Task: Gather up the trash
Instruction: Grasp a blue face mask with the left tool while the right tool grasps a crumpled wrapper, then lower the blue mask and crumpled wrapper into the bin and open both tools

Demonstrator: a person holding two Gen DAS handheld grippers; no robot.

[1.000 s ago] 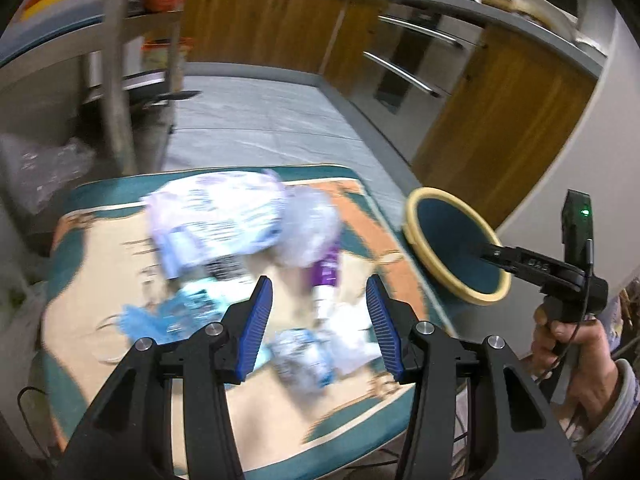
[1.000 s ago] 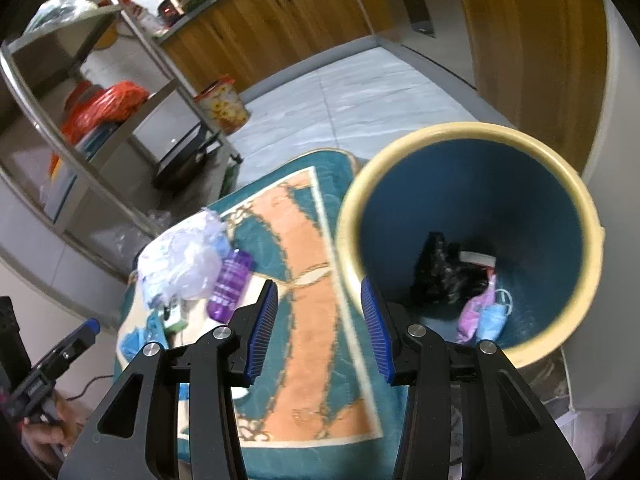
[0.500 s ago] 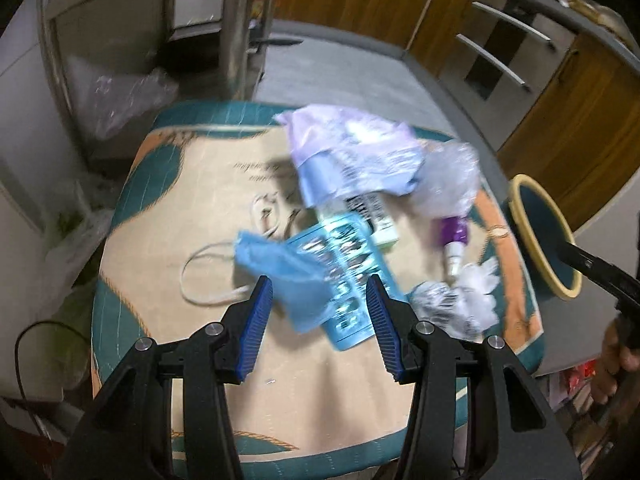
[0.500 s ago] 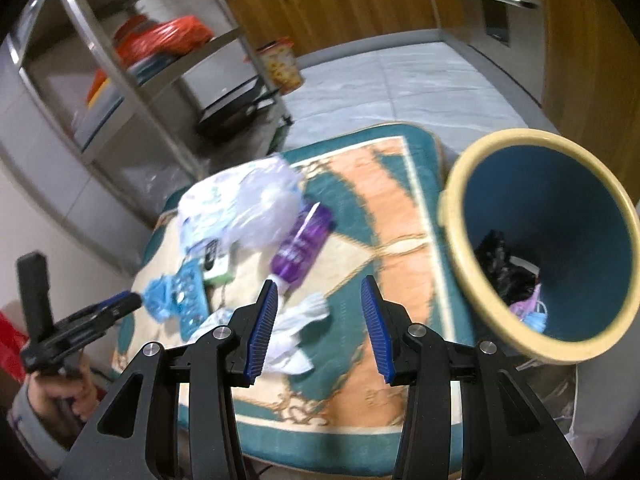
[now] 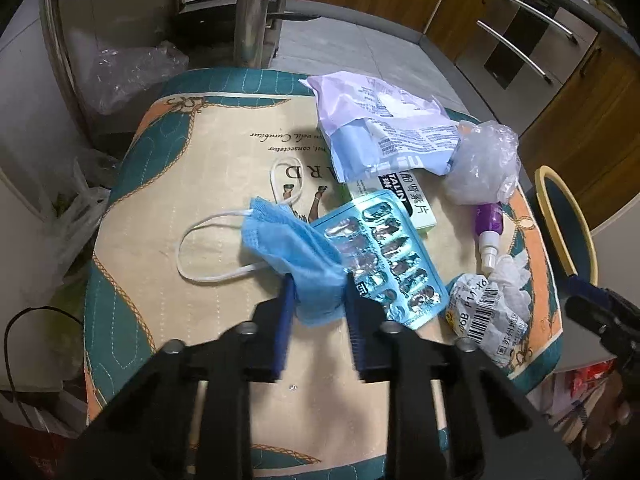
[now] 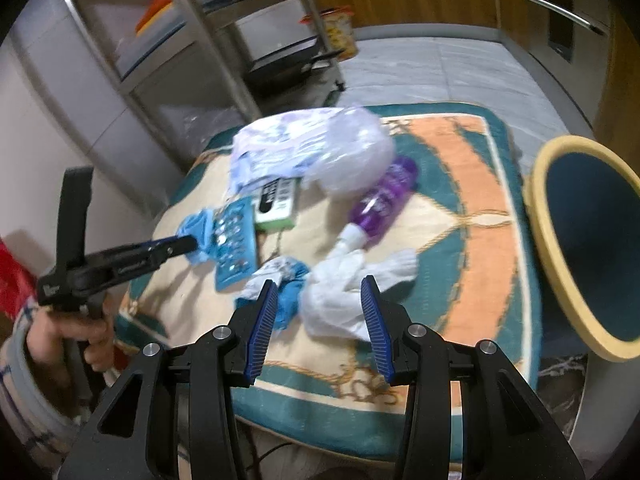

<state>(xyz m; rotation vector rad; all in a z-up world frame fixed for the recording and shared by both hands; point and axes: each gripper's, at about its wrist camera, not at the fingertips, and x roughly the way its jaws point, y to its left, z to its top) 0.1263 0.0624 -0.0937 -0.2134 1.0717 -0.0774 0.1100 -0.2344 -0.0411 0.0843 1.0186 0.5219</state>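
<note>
The left gripper (image 5: 318,294) points steeply down at the patterned teal, cream and orange cloth (image 5: 208,184) that covers the table. Its jaws have just been closing and now stand narrow, with the lower corner of the crumpled blue disposable face mask (image 5: 294,256) between the blue pads; the pads sit against the fabric on both sides, so the mask looks pinched. The mask's white ear loops (image 5: 200,248) trail out to the left of the jaws, flat on the cloth. Just right of the right jaw, and touching the mask, lies the light-blue foil blister pack (image 5: 390,258). Beyond the tips, further up the cloth, are a green and white medicine box (image 5: 404,200), a lilac and blue plastic packet (image 5: 384,128) and a wad of clear crinkled plastic (image 5: 484,168). Well right of the jaws lie a purple spray bottle (image 5: 490,226), a crumpled white label with a barcode (image 5: 486,316) and a white tissue (image 5: 514,276).

The right gripper (image 6: 320,312) is roughly half open and has hold of nothing. The crumpled white tissue (image 6: 344,296) lies between and just ahead of its tips, clear of both pads; a crumpled blue and white scrap (image 6: 286,280) sits by its left jaw. The yellow-rimmed blue bin (image 6: 588,240) stands far to the right of these jaws, off the table's edge.
</note>
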